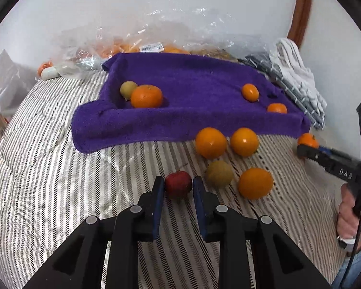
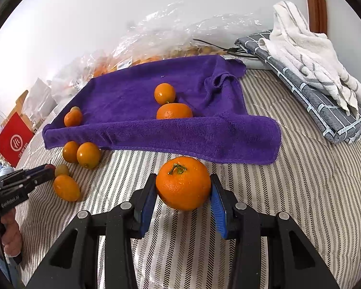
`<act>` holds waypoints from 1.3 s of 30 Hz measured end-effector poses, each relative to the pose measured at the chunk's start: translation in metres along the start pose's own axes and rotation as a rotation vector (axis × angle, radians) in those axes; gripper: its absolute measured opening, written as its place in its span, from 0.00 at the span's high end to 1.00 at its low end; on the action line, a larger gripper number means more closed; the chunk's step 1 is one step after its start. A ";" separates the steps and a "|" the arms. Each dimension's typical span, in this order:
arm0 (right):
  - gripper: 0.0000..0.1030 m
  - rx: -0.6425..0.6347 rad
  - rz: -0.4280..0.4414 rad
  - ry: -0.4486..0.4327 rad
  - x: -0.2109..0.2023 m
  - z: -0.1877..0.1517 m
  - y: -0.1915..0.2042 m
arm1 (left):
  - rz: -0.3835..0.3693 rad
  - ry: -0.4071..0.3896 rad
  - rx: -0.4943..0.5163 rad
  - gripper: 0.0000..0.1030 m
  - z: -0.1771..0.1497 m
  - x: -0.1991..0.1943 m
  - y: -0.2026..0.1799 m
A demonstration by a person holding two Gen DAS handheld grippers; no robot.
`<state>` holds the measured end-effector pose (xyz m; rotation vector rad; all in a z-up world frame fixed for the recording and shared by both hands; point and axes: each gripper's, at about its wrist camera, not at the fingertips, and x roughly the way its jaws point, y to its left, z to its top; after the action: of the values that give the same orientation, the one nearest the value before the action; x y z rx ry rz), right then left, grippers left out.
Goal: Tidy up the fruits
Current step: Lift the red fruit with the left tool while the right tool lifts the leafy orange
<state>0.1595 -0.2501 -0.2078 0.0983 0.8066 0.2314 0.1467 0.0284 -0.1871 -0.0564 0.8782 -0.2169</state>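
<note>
My left gripper (image 1: 178,184) is shut on a small red fruit (image 1: 178,183) resting on the striped bedcover. My right gripper (image 2: 183,185) is shut on a large orange with a green stem (image 2: 183,183), also low on the bedcover; it shows in the left wrist view (image 1: 307,140) at the right edge. A purple towel (image 1: 187,96) holds an orange (image 1: 146,95), a green-brown fruit (image 1: 128,89) and two small oranges (image 1: 250,92) (image 1: 276,108). Loose on the bedcover lie three oranges (image 1: 210,142) (image 1: 244,141) (image 1: 255,183) and a green-brown fruit (image 1: 219,174).
A clear plastic bag of oranges (image 1: 156,45) lies behind the towel against the wall. Folded grey and white cloths (image 2: 310,72) sit at the right. A red bag (image 2: 13,142) and packages stand at the left. The striped bedcover (image 1: 60,168) spreads all around.
</note>
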 end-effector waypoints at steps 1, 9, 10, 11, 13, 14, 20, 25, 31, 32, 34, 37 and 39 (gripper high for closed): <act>0.59 0.001 -0.002 0.001 0.000 0.000 0.000 | 0.002 -0.001 0.000 0.77 0.000 0.000 0.000; 0.59 -0.007 -0.013 0.010 0.003 0.001 0.002 | -0.041 -0.010 -0.069 0.77 0.002 0.002 0.013; 0.59 -0.009 -0.014 0.012 0.003 0.001 0.002 | -0.054 -0.013 -0.085 0.77 0.002 0.001 0.016; 0.59 -0.010 -0.015 0.013 0.003 0.001 0.002 | -0.065 -0.014 -0.094 0.77 0.002 0.001 0.018; 0.59 -0.014 -0.013 0.015 0.004 0.001 0.002 | -0.094 -0.018 -0.117 0.77 0.001 0.001 0.023; 0.59 -0.014 -0.014 0.015 0.004 0.001 0.002 | -0.115 -0.023 -0.131 0.78 0.001 0.001 0.026; 0.59 -0.016 -0.014 0.012 0.003 0.001 0.002 | -0.156 -0.091 -0.165 0.78 -0.002 -0.010 0.031; 0.59 -0.018 0.000 -0.002 0.000 0.001 0.002 | -0.175 -0.129 -0.168 0.78 -0.003 -0.016 0.033; 0.59 -0.017 0.010 -0.013 -0.003 0.000 0.002 | -0.158 -0.167 -0.172 0.78 0.000 -0.021 0.035; 0.59 -0.019 0.014 -0.013 -0.003 0.000 0.002 | -0.155 -0.171 -0.170 0.78 0.001 -0.022 0.035; 0.59 -0.021 0.019 -0.010 -0.002 0.000 0.002 | -0.158 -0.176 -0.168 0.78 0.001 -0.022 0.035; 0.59 -0.024 0.018 -0.006 -0.001 0.001 0.003 | -0.162 -0.182 -0.174 0.78 0.000 -0.023 0.037; 0.59 -0.025 0.019 -0.007 -0.001 0.001 0.003 | -0.161 -0.190 -0.188 0.78 0.000 -0.024 0.039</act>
<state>0.1588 -0.2480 -0.2057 0.0837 0.7960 0.2589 0.1380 0.0716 -0.1743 -0.3190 0.7030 -0.2743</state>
